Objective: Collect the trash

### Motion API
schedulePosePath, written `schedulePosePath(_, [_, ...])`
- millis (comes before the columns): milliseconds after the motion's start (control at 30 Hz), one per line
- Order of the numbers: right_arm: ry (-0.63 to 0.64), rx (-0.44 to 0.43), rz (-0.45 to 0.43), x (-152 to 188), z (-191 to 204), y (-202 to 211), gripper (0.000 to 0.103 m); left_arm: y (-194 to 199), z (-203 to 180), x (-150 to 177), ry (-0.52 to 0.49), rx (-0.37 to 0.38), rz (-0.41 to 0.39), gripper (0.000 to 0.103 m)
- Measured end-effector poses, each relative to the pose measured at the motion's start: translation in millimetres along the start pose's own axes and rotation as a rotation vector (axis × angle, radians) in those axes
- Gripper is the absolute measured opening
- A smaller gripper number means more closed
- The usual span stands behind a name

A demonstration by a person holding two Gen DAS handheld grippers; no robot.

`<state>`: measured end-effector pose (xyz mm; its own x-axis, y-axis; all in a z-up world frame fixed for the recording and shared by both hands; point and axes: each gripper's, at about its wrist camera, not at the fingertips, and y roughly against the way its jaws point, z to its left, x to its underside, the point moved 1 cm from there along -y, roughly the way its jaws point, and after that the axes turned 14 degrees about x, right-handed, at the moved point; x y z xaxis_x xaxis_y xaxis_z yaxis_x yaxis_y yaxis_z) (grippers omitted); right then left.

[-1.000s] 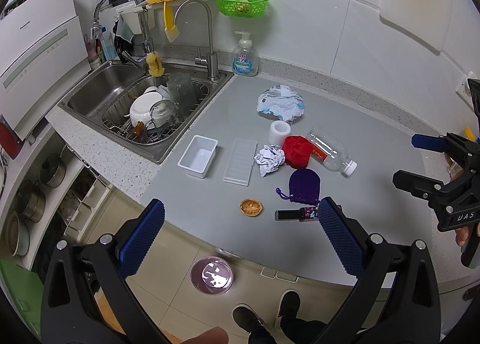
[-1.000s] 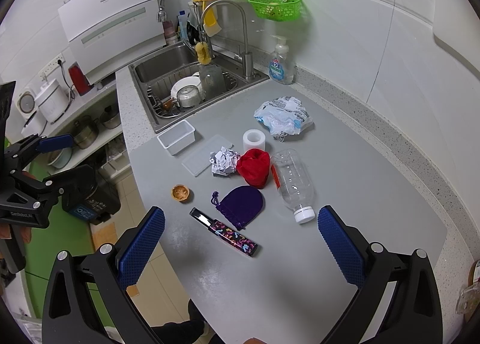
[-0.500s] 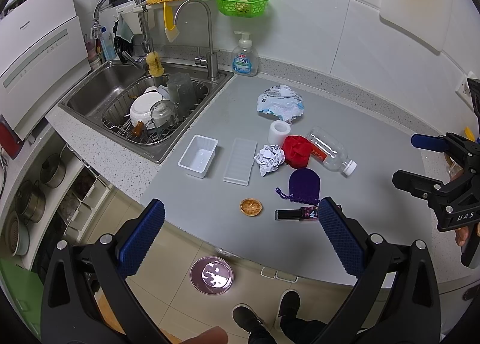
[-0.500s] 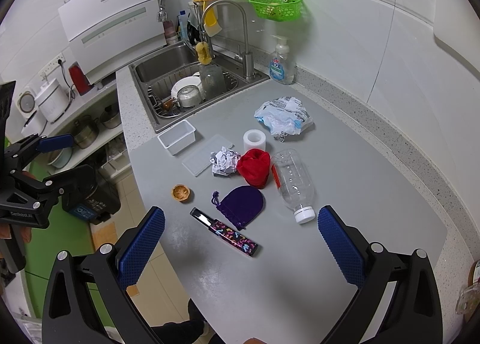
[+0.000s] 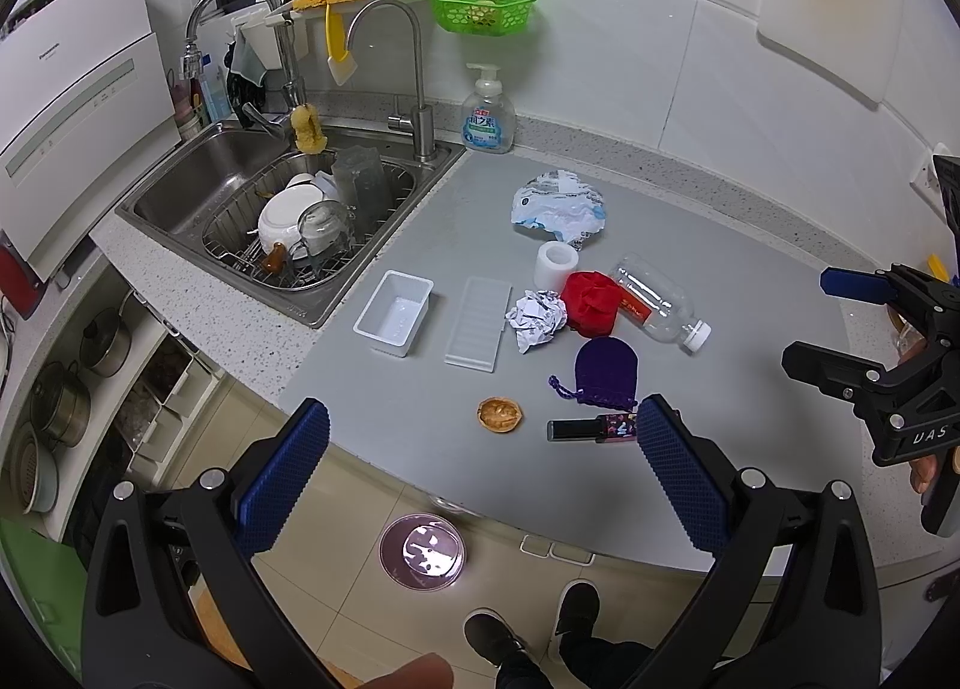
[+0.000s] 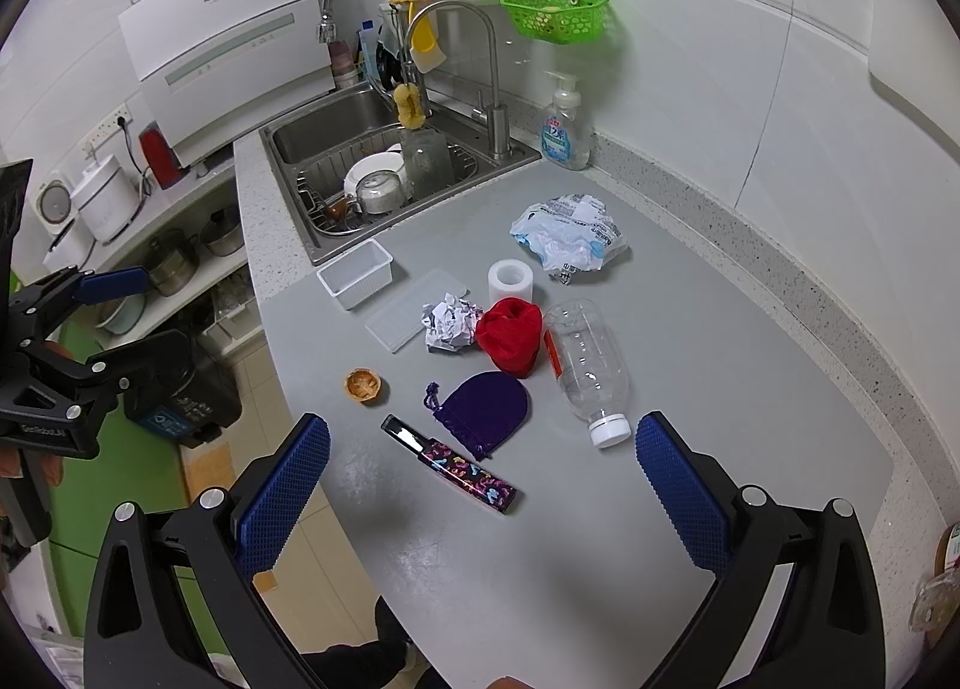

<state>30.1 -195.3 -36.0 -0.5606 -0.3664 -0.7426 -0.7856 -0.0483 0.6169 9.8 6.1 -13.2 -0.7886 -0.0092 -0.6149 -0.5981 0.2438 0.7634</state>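
Observation:
On the grey counter (image 5: 738, 269) lie a crumpled paper ball (image 5: 536, 318) (image 6: 450, 321), an empty clear bottle (image 5: 657, 302) (image 6: 585, 359), a crinkled plastic wrapper (image 5: 559, 209) (image 6: 567, 233), a walnut shell (image 5: 499, 415) (image 6: 363, 386) and a patterned stick pack (image 5: 591, 428) (image 6: 450, 464). My left gripper (image 5: 474, 473) hovers open over the counter's near edge, nothing between its fingers. My right gripper (image 6: 480, 479) is open above the counter, near the stick pack, holding nothing. Each gripper also shows in the other's view: the right gripper (image 5: 864, 329) and the left gripper (image 6: 90, 317).
A red pouch (image 5: 591, 296), a purple pouch (image 5: 605, 371), a white roll (image 5: 556, 264), a white tub (image 5: 396, 312) and its lid (image 5: 479, 323) share the counter. The sink (image 5: 198, 173) with dishes is at left, a soap bottle (image 5: 489, 116) behind. A dark bin (image 6: 180, 395) stands on the floor.

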Motion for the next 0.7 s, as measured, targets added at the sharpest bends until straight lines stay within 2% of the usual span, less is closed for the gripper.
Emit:
schedulePosePath(367, [-0.002,-0.001,0.012,-0.3,1.8,-9.1,0.098,-16.1,3.7,-6.4,0.004,-0.005,0.012,0.1])
schedulePosePath(700, [0.009,0.004,0.034,-6.1,1.4,-27.7,0.098,-48.4,30.0,-26.9,-0.002,-0.035,0.029,0.1])
